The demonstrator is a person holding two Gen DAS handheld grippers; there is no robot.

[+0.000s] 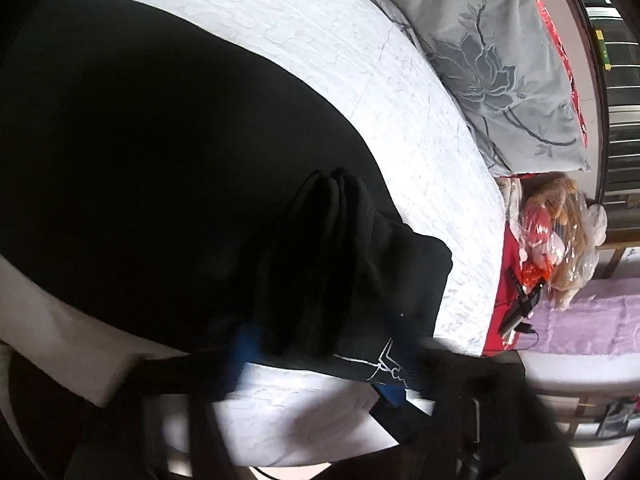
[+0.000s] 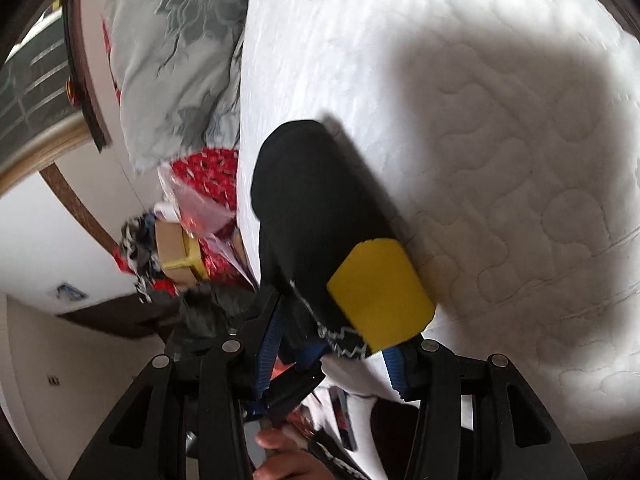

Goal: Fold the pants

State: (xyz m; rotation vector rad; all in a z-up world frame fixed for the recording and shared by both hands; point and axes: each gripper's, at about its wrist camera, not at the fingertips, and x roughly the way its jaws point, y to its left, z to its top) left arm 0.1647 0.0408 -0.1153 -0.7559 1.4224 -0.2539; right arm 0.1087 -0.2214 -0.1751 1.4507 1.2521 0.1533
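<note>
The black pants lie spread over the white quilted mattress, filling the left of the left wrist view. My left gripper is shut on a bunched edge of the pants that bears a white printed logo. In the right wrist view, a black end of the pants with a white zigzag trim hangs over the mattress. My right gripper is shut on it; one yellow finger pad presses its outer side.
A grey floral pillow lies at the head of the bed and also shows in the right wrist view. A plastic-wrapped stuffed toy and a purple cover sit beside the bed. Boxes and red clutter lie past the mattress edge.
</note>
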